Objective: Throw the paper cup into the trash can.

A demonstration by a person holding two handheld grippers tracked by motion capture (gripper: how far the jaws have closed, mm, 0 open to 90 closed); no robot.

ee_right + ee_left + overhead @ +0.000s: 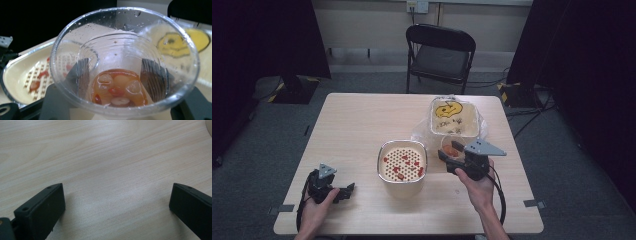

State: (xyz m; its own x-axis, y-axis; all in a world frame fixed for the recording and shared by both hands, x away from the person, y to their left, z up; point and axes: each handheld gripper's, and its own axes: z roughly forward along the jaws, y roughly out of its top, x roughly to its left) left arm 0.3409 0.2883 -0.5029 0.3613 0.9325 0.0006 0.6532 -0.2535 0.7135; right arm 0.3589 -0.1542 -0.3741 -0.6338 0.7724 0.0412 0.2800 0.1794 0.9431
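Right gripper view: right tongs (pixel 117 82) clamp clear plastic cup (pixel 122 62) holding orange liquid; left tongs (pixel 117 205) wide over desk (pixel 105 157).

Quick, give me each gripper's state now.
Left gripper: open, holding nothing, over the table.
Right gripper: shut on the clear plastic cup.

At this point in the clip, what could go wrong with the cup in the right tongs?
The thin clear plastic cup is squeezed at its sides by the right tongs; it may buckle or slip. It holds reddish liquid with fruit pieces, which could spill on the wooden table short of the cream perforated strainer bowl.
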